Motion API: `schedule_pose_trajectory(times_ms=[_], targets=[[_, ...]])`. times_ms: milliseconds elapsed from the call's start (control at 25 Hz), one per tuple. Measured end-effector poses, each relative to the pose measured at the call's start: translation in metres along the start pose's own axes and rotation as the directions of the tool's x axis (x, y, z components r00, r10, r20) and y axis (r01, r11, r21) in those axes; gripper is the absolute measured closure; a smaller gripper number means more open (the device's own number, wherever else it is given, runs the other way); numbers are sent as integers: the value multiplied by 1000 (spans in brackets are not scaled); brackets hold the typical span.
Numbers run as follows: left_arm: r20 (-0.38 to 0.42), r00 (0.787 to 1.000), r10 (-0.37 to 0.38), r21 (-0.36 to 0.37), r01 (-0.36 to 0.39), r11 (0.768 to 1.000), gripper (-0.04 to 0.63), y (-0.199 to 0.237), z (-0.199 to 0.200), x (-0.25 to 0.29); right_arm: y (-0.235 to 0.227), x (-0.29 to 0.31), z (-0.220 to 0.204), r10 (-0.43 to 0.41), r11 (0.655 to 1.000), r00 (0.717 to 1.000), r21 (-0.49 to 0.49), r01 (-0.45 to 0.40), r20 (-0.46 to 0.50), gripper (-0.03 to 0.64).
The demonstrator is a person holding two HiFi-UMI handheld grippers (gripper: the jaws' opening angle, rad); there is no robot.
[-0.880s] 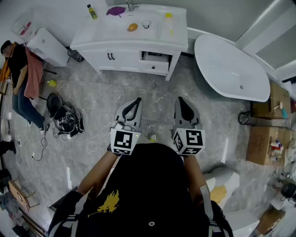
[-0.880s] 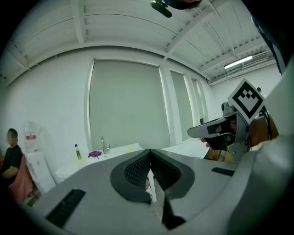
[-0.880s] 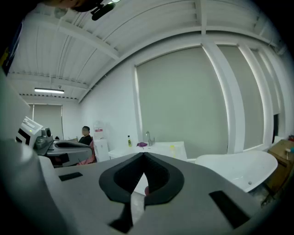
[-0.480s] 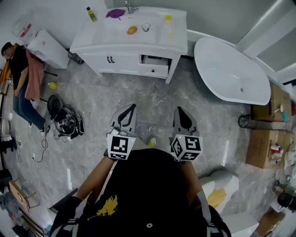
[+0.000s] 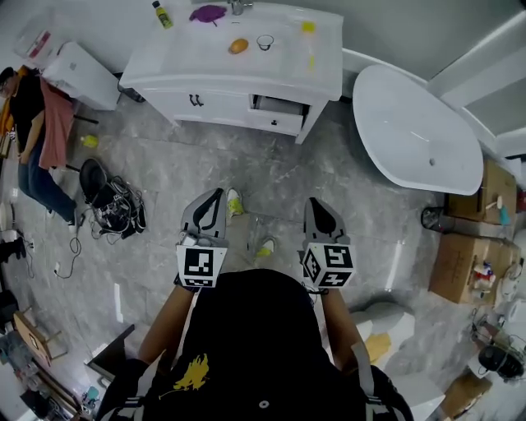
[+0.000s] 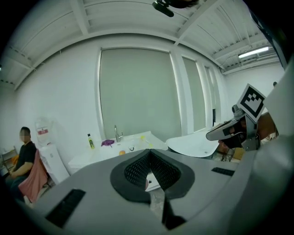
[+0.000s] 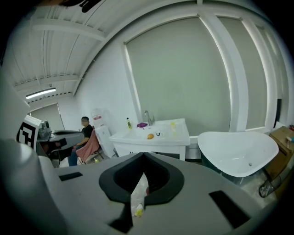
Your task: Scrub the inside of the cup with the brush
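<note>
Both tools are idle and well away from the work. The left tool (image 5: 215, 196) and the right tool (image 5: 314, 204) are held in front of the person above the grey floor (image 5: 164, 181). Each gripper view shows its jaws fully closed with nothing between the pads. The task's things lie on the white table (image 5: 197, 62) at the far side of the room, beside the bathtub (image 5: 415, 131). The cup (image 5: 265, 41) shows only as a small dark-rimmed ring near the middle of the table, apparently upright with its mouth up. The pale yellow item (image 5: 309, 28) to its right is probably the brush, but it is too small to confirm. An orange object (image 5: 238, 46), a purple object (image 5: 208, 13) and a yellow-green bottle (image 5: 163, 14) lie to the left of the cup.

Handling, as a judgement: the cup looks clear and thin-walled. Treat it as light, rigid, smooth and possibly breakable, and slippery if wet. Open one tool wider than the cup, close the pads on opposite sides of the outer wall at about mid-height, and keep them below the rim so the mouth stays free. Apply only enough force to stop rotation during scrubbing.

The brush is probably light, with a stiff handle and yielding bristles. Grip the handle well back from the head, so the full bristle length can enter the cup.
</note>
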State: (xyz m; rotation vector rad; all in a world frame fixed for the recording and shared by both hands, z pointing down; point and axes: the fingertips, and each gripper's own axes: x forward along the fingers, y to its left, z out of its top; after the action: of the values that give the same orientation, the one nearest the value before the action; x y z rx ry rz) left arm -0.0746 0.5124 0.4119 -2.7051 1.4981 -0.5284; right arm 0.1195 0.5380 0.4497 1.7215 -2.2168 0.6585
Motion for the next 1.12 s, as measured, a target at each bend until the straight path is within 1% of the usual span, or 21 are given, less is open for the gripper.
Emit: schedule_pose_trajectory(times_ms=[160,240,320,440,560,640,720,840,960,1040,1120], targets=[[-12,1000,-29,-10,29,1000,578,21,-9,39,-6,35,19,-34,999,999,-17,34,-9,591],[1,999,-38,-9,38,999,578,38,-3,65,-15,58,34,-61,998,998,-22,60,-16,591],[20,999,-39,-16,39,999,578,64,5,93,-20,86,55,-81,996,997,-28,80,-18,591],[40,998,-46,-39,47,998,578,107,14,129,-13,128,92,-84,995,996,-58,83,-16,591],[62,996,-67,-60,70,996,578,142,21,161,-2,167,123,-80,992,996,-98,76,-34,591],[81,993,-86,-65,91,994,578,162,25,179,6,191,140,-84,990,996,-119,80,-31,591],[84,991,-107,-66,113,991,578,180,24,197,17,217,152,-81,991,996,-114,77,-28,591],[69,985,-156,-68,161,985,578,192,20,230,32,249,164,-56,995,998,-87,53,-27,591],[58,979,-195,-61,198,978,578,193,22,257,39,269,174,-27,995,999,-97,24,-29,591],[42,981,-191,-63,193,979,578,198,20,279,30,287,177,-14,994,999,-110,8,-47,591],[11,983,-183,-73,183,980,578,196,13,304,6,302,178,-16,994,997,-109,8,-71,591]])
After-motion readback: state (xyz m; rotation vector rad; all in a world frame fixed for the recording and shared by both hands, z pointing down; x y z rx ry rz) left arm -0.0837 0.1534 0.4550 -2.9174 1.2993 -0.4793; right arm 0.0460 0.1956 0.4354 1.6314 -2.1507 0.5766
